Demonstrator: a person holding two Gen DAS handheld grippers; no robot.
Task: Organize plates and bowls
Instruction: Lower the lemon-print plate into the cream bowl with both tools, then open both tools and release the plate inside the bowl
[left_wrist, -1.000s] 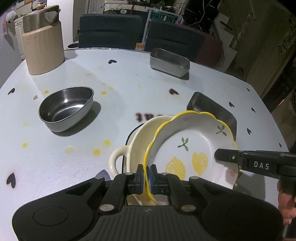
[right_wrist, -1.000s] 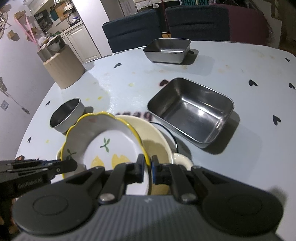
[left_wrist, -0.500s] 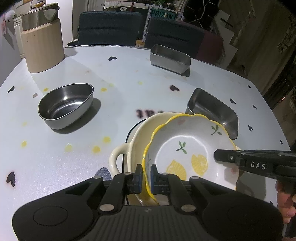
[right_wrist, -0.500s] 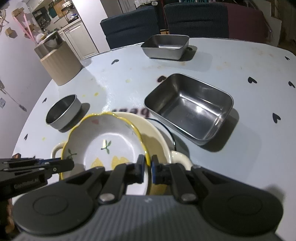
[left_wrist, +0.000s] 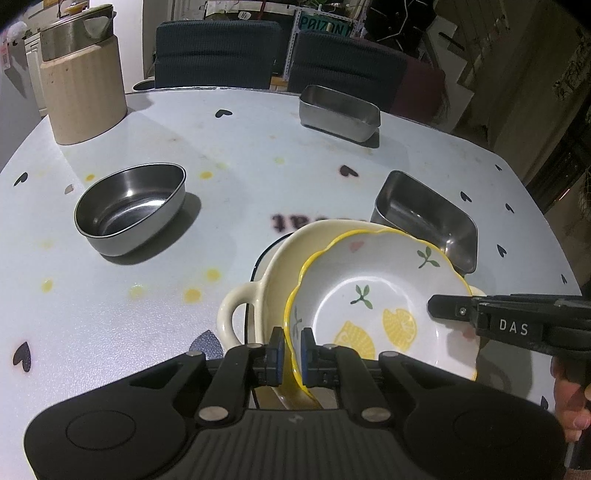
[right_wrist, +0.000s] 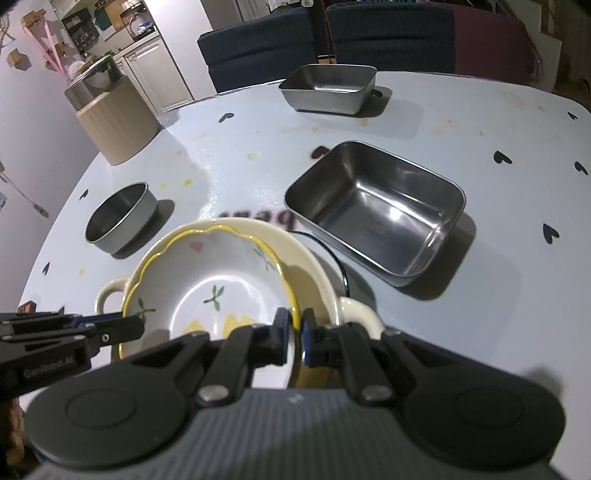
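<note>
Both grippers, left gripper (left_wrist: 292, 345) and right gripper (right_wrist: 293, 326), fingers clamped on 1 lemon plate (left_wrist: 384, 295), nesting it into the cream bowl (left_wrist: 280, 258); next, release gently.

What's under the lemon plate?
Under the lemon plate sits a cream bowl with handles. A dark-rimmed thing peeks out beneath that; most of it is covered, so I can't tell what.
</note>
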